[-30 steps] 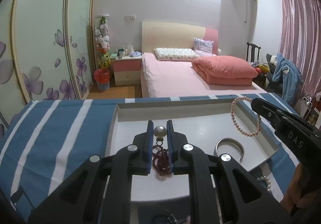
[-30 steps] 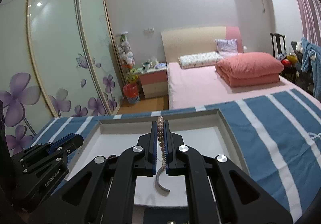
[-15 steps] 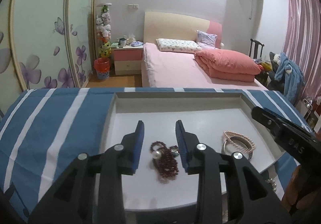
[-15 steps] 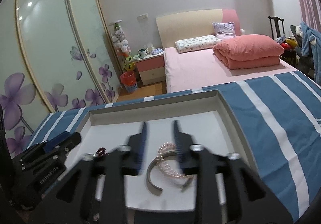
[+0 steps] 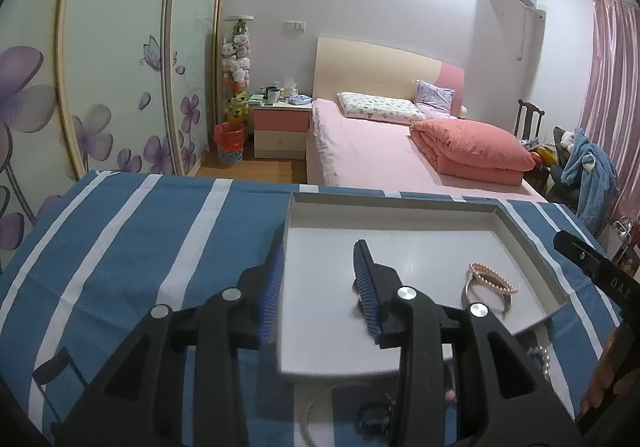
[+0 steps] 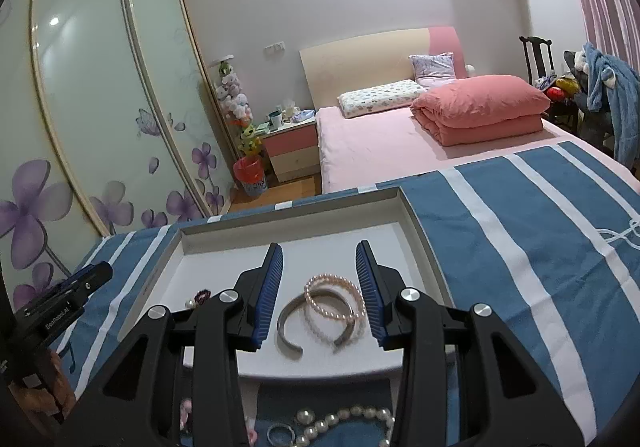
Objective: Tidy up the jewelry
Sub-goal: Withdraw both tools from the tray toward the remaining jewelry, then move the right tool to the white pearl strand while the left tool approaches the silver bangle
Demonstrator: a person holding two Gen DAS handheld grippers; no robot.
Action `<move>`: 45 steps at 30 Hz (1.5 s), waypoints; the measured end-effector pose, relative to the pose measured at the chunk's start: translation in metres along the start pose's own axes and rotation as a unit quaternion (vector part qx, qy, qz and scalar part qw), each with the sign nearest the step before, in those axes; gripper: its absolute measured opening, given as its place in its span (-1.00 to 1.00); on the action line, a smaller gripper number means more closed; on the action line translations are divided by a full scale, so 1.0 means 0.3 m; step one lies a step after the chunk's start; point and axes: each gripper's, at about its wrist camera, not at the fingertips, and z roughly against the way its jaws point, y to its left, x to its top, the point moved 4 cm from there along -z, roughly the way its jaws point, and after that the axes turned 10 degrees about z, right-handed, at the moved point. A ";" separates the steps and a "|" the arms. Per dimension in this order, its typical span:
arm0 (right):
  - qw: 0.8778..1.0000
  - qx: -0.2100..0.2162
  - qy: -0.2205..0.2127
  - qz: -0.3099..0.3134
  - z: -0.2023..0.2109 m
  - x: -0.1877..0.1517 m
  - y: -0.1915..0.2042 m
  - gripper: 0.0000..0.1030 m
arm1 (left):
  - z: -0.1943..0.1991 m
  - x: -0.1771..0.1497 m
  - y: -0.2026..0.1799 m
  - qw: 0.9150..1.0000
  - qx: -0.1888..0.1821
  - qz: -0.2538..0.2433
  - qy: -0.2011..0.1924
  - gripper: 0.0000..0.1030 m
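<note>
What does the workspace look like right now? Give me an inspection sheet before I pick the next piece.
Surface: blue and white striped cloth with a white tray on it.
Job's things: pink bead bracelet lying over a silver cuff bangle in the tray; dark red beads at the tray's left side.
Clutter: white pearl strand and a small ring on the cloth in front of the tray.
Grippers: left tool open, nothing between its pads; right tool open above the bracelet, pads clear of it.
Cables: nothing seen.
Surroundings: bed, nightstand, flowered wardrobe doors.
</note>
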 end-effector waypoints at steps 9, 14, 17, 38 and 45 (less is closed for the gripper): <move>0.999 -0.004 0.044 0.025 0.057 -0.088 -0.024 -0.23 | 0.090 -0.121 0.045 0.999 0.002 -0.021 0.028 0.02; 0.993 0.003 0.108 0.057 0.058 -0.189 -0.031 -0.23 | 0.119 -0.184 0.085 0.998 0.006 -0.032 0.055 0.21; 0.988 -0.007 0.140 0.061 0.053 -0.243 -0.043 -0.23 | 0.131 -0.221 0.109 0.997 0.013 -0.034 0.066 0.28; 0.979 -0.048 0.187 0.072 0.013 -0.320 -0.086 -0.79 | 0.075 -0.383 -0.006 0.982 0.005 -0.120 0.146 0.68; 0.979 -0.044 0.186 0.068 0.010 -0.320 -0.090 -0.79 | 0.019 -0.396 -0.014 0.977 0.013 -0.119 0.177 0.68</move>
